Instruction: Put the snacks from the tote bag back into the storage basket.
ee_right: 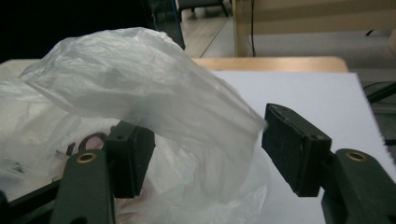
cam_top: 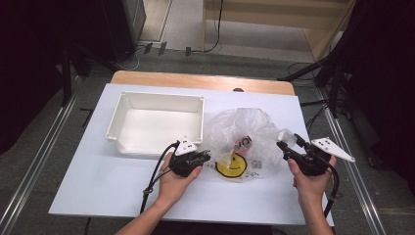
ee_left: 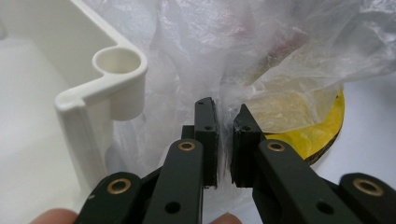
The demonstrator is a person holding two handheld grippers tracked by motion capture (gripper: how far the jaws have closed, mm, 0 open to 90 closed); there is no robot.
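Crinkled clear plastic bag (cam_top: 254,134) pinched by left gripper (ee_left: 224,140), jaws clamped; right gripper (ee_right: 201,154) jaws held apart, bag flap between.

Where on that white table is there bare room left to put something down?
Bare: the table's strip left of the white tray, the front edge before both hands, and the far right corner. The tray is empty inside too. Crowded: the middle right, where the plastic bag spreads between both tools.
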